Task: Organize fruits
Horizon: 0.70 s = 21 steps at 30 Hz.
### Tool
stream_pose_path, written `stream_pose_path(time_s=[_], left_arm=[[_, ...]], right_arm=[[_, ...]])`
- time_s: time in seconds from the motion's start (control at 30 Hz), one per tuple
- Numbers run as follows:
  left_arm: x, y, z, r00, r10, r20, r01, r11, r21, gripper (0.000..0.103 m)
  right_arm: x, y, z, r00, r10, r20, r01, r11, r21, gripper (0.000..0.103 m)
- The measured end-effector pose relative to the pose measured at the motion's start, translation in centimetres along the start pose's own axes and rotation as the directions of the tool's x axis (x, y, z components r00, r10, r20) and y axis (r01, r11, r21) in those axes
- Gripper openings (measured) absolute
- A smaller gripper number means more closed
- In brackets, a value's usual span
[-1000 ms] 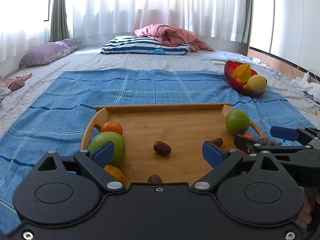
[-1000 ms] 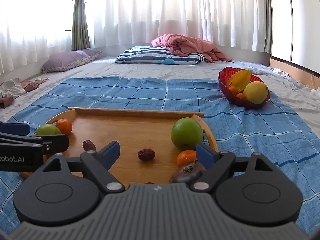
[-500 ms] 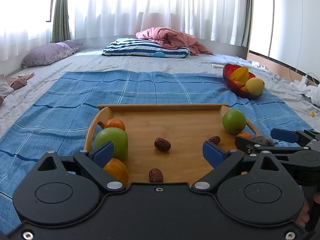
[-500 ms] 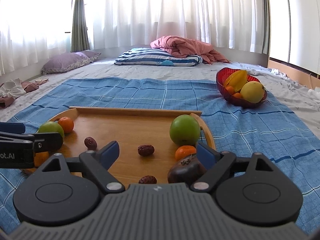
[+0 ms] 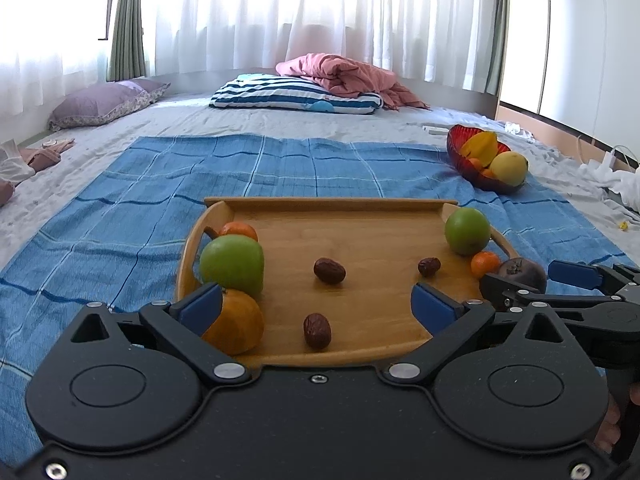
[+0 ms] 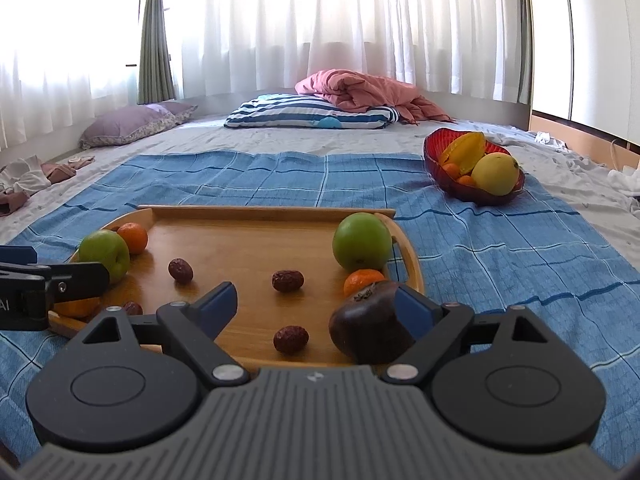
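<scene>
Two hand-held grippers angled down over tray (image 5: 332,206) (left jaws opening).

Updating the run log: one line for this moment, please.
left gripper: opening, empty | right gripper: open, around dark fruit | tray: fruit scattered

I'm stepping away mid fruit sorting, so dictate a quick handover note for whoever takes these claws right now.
Left claw: empty, its jaws opening, low over the wooden tray's near left, beside the big orange.
Right claw: open, nothing gripped; the dark purple fruit sits just inside its right finger.
On the tray: two green apples, small oranges, four dried dates.
Red bowl on the blue cloth already holds a starfruit, a yellow fruit and small oranges.
Left: everything on the tray still needs sorting.
</scene>
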<state>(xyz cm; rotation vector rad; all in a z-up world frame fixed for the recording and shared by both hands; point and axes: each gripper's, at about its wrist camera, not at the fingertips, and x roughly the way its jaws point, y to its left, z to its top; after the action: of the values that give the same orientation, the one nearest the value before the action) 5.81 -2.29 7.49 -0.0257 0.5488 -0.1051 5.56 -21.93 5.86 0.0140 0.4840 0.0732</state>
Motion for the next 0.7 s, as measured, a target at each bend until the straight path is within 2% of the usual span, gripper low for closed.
stream_pose_path(time_s=[0.7], left_arm=[[-0.5,0.4,-3.0,0.999,0.031,-0.038,-0.032,0.999,-0.011,0.103]], right_arm=[[-1.5,-0.2,-3.4,0.999,-0.036,-0.006,0.037,0.999,0.017,0.095]])
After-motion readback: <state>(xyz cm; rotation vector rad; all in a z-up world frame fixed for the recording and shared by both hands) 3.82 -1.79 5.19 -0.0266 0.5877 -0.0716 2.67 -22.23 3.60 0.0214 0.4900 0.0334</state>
